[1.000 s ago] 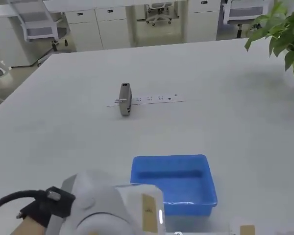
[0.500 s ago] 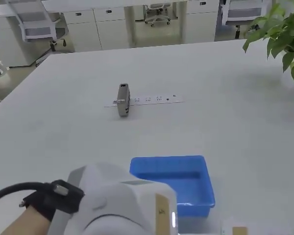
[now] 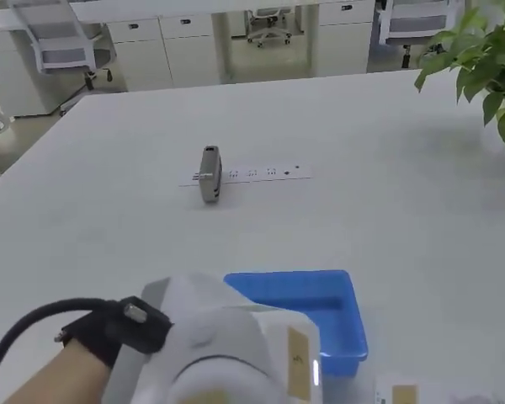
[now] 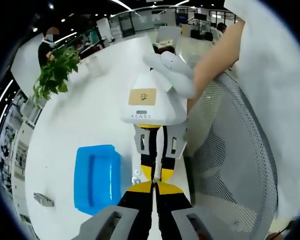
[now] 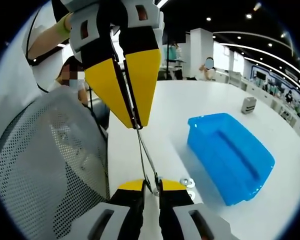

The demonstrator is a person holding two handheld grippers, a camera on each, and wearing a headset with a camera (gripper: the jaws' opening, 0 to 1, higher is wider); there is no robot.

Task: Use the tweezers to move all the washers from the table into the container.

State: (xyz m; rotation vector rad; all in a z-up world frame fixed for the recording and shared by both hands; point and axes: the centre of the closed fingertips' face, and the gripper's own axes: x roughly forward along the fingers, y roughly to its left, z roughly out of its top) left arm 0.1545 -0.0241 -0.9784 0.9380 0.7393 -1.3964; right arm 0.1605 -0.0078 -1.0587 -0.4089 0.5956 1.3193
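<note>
A thin pair of metal tweezers (image 5: 146, 155) runs between the two grippers near the table's front edge. My left gripper (image 5: 135, 124) comes down from the top of the right gripper view, yellow jaws shut on one end. My right gripper (image 5: 151, 191) is closed on the other end. Small metal washers (image 5: 187, 183) lie on the table right beside the right jaws, also seen as washers (image 4: 136, 174). The blue container (image 3: 320, 307) stands just beyond them, open at the top. In the left gripper view my left gripper (image 4: 152, 189) meets the right gripper (image 4: 156, 172) nose to nose.
A power strip (image 3: 261, 172) with a grey adapter (image 3: 210, 172) lies mid-table. A potted plant (image 3: 480, 67) stands at the far right. A mesh chair back (image 4: 230, 165) is close behind the table's front edge. Office chairs and cabinets stand beyond the table.
In the head view the left gripper's white body has moved right and up, now covering the blue container's near left corner. The container and power strip stay put.
</note>
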